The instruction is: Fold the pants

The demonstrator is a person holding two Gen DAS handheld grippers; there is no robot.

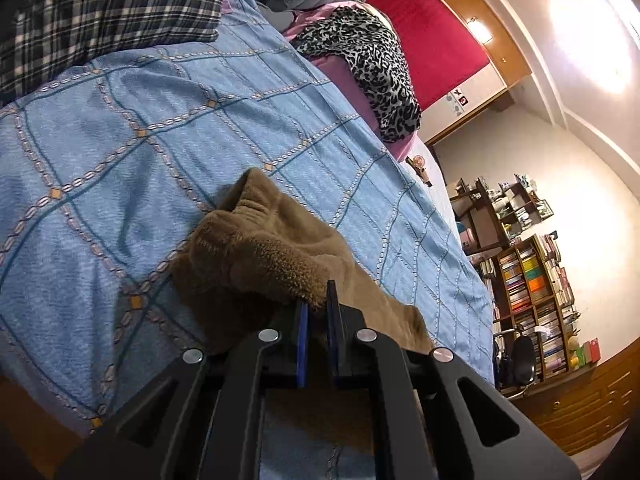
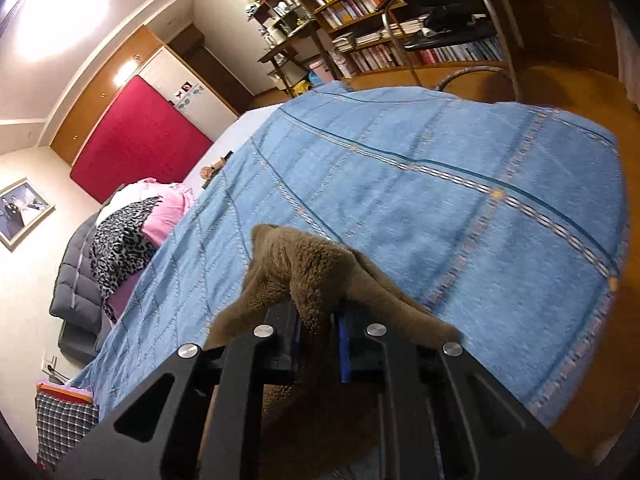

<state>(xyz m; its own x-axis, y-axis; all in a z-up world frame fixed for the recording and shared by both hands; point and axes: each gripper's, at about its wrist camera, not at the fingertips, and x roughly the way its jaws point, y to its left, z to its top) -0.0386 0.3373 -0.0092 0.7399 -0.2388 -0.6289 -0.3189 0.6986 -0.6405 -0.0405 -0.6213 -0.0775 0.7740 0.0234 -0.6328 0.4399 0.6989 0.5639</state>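
Note:
Brown fleece pants hang from both grippers above a bed with a blue patterned bedspread. My left gripper is shut on a bunched edge of the pants, and the cloth drapes down past the fingers. In the right wrist view my right gripper is shut on another part of the pants, which folds over the fingertips and hangs below. The bedspread lies under it. The rest of the pants is hidden beneath the grippers.
A plaid cloth lies at the bed's far left. A leopard-print cloth and pink bedding lie near the dark headboard cushions. Bookshelves, a black chair and a wooden floor lie beyond the bed.

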